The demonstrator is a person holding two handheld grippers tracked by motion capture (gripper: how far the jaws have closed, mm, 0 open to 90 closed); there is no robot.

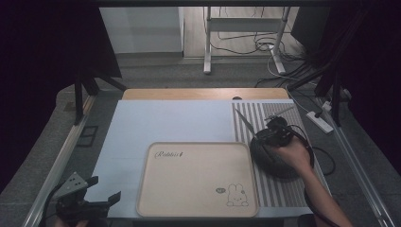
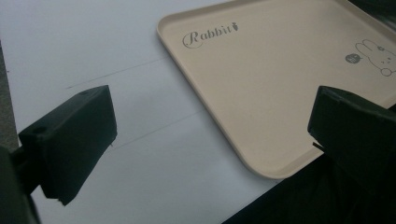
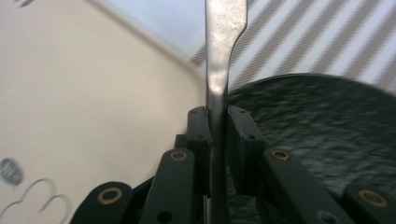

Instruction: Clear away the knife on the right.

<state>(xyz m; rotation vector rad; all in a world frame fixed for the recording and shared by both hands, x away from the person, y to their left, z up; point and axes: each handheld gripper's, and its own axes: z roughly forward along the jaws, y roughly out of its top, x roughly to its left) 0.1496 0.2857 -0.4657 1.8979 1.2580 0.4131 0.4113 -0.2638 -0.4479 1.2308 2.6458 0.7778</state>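
Meanwhile the right gripper (image 3: 217, 126) clamps a metal utensil handle (image 3: 223, 56) over the dark plate (image 3: 317, 121); left gripper (image 2: 205, 135) jaws gape empty.

Right tool (image 3: 217, 122): black jaws closed tight on a flat, silver-coloured metal utensil handle (image 3: 220, 56), which ran straight up between them and widened toward the top. Left of it lay a beige plastic tray (image 3: 88, 93) with a grey rabbit print (image 3: 37, 196). To the right: dark round textured plate (image 3: 322, 126), resting on grey-and-white striped mat (image 3: 322, 42).
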